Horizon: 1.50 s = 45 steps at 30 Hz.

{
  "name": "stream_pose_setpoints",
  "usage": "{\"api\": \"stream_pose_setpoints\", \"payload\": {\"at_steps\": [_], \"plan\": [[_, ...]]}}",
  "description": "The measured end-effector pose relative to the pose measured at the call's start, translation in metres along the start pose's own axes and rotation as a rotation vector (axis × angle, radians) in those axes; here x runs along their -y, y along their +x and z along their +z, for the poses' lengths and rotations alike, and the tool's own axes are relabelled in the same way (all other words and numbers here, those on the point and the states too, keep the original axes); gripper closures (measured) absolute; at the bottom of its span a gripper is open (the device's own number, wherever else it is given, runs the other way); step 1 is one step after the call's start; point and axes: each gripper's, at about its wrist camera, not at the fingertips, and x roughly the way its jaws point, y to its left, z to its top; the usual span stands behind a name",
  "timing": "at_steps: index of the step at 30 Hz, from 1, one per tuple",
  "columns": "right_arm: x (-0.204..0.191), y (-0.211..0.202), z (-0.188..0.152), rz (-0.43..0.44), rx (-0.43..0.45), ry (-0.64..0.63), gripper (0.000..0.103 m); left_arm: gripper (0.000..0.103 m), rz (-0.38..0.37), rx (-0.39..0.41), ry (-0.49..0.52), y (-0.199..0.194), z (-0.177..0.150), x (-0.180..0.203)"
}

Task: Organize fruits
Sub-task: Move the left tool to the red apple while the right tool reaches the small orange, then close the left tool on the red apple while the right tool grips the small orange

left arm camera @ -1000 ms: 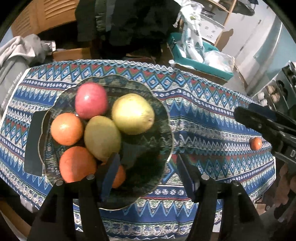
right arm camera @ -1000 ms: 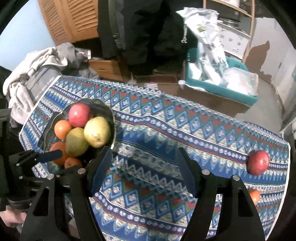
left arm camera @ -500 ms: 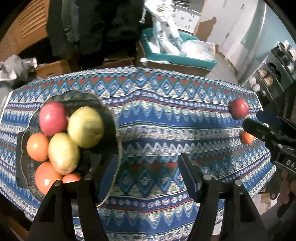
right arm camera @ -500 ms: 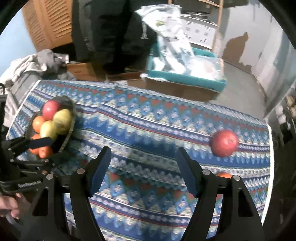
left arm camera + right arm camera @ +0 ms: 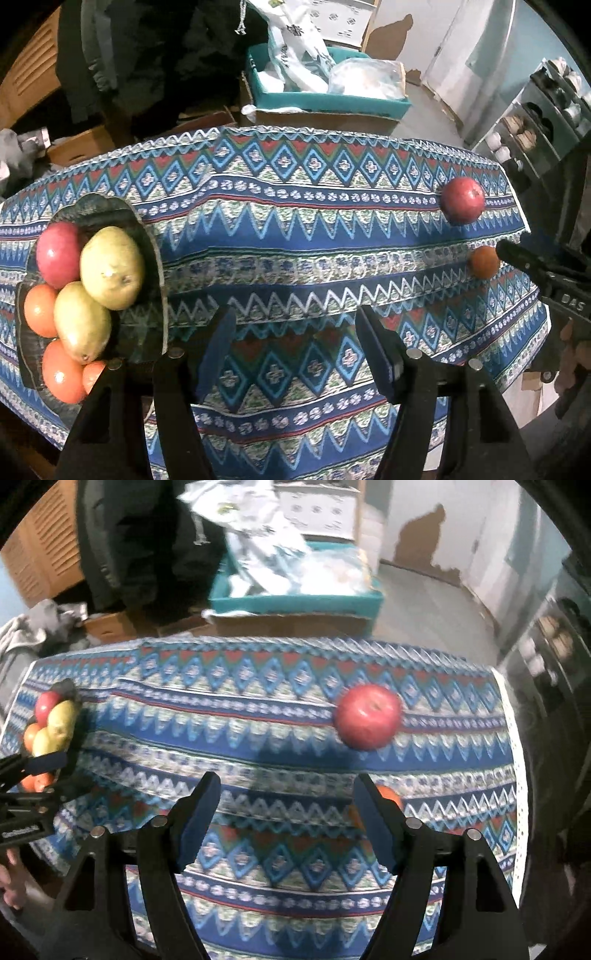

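Two tools: left tool (image 5: 295, 347) and right tool (image 5: 286, 818), both parted with only cloth between the pads; jaws have just been opening.
Bowl (image 5: 147, 236): far left of desk (image 5: 295, 236), heaped with two yellow pears, a red apple and oranges.
Loose red apple (image 5: 368, 716): right side, far of the right tool.
Loose orange (image 5: 484, 262): near-right edge, touching neither tool.

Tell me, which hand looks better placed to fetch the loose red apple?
The right. Its tongs stand open and empty just short of the round red apple on the patterned tablecloth. The left tongs hover nearer the dark fruit bowl.
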Motion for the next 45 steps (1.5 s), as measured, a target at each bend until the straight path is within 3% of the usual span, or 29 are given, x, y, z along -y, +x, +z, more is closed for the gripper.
{"api": "stream_pose_setpoints", "payload": {"at_steps": [10,25,28,33,45], "plan": [[0.065,0.042,-0.019,-0.014,-0.108,0.156,0.027,0.031,0.0,-0.021,0.044,0.023,0.008,0.024],[0.072,0.083,-0.028,-0.028,-0.161,0.16,0.028,0.031,-0.012,-0.078,0.057,0.056,0.014,0.042],[0.069,0.089,-0.028,-0.01,-0.171,0.156,0.037,0.031,-0.015,-0.081,0.063,0.058,0.015,0.045],[0.069,0.087,-0.028,-0.012,-0.158,0.153,0.053,0.031,-0.025,-0.083,0.064,0.058,0.016,0.049],[0.094,0.04,0.004,0.006,-0.063,0.177,0.054,0.029,-0.078,-0.083,0.071,0.059,0.038,0.084]]}}
